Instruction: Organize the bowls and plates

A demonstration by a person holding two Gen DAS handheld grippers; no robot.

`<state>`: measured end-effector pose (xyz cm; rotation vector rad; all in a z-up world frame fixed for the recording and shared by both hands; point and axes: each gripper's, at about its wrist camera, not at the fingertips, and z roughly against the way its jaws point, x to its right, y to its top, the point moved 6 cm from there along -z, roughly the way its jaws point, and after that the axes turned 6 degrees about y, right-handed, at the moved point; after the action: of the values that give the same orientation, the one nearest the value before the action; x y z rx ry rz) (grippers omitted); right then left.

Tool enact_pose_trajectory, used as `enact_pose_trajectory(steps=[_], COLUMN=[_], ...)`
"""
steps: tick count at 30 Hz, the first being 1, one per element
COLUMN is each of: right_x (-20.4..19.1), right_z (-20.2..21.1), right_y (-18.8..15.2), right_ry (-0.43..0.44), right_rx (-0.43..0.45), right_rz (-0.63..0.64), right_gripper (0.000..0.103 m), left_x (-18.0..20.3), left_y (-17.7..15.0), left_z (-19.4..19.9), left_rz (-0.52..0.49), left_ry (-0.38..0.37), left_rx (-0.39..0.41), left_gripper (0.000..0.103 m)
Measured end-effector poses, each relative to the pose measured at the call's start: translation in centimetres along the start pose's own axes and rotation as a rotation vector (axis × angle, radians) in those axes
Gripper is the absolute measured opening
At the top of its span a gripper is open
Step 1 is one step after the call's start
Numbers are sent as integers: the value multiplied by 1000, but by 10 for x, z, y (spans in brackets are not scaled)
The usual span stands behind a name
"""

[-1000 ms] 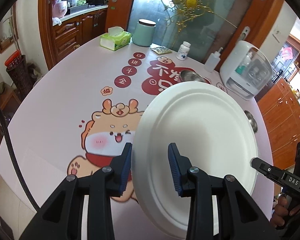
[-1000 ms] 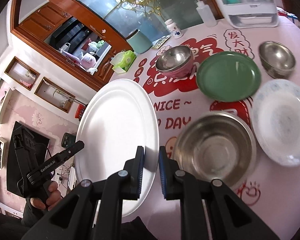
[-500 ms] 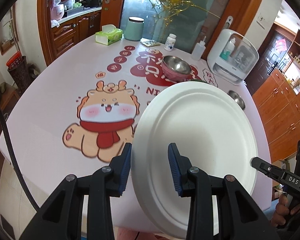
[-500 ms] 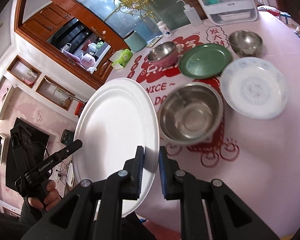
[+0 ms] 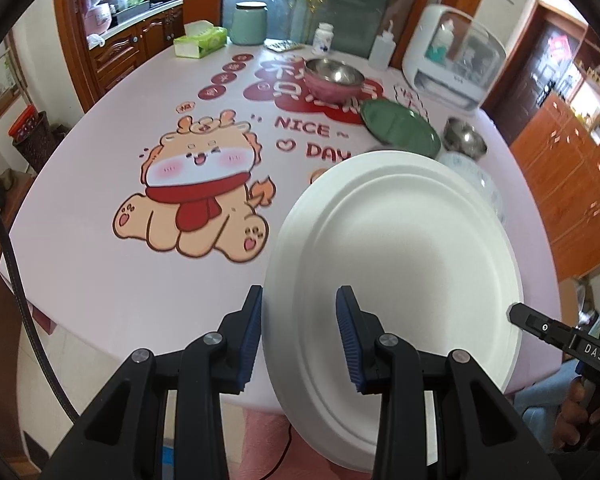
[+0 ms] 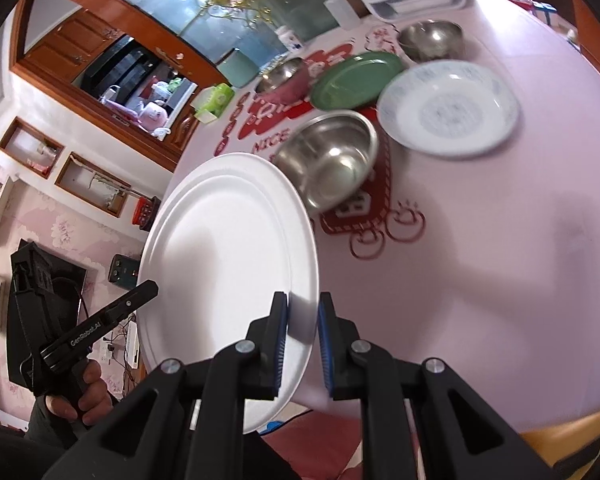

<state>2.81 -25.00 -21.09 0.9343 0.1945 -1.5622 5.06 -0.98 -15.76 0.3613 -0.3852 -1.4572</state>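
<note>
1. A pink printed tabletop (image 5: 100, 184) in a wood-panelled room carries my dishes.
2. My right hand-held gripper (image 6: 302, 344) is clamped on the rim of the large white round paper plate (image 5: 400, 256), held tilted over the near edge.
3. My left hand-held gripper (image 5: 299, 336) brackets the opposite rim, slightly parted; I cannot tell whether it grips.
4. Carrying step; next I judge it needs a stacking spot, perhaps the white patterned ceramic plate (image 6: 448, 108) at the far right.

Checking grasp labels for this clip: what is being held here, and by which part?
The white plate, by its rim: right gripper clamps the near right edge, left gripper straddles the left edge.
</note>
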Motion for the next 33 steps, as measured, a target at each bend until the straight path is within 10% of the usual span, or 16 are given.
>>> enact_pose_trajectory(steps=[33], right_x=[66], right_z=[-45], right_y=[-39], right_ry=[-167], right_rx=[-125], right_rz=[-94], right_gripper=[16], left_x=[20], left_y=[-58], left_z=[-102], left_rz=[-94], left_ry=[33], left_rx=[-235], left_gripper=[37])
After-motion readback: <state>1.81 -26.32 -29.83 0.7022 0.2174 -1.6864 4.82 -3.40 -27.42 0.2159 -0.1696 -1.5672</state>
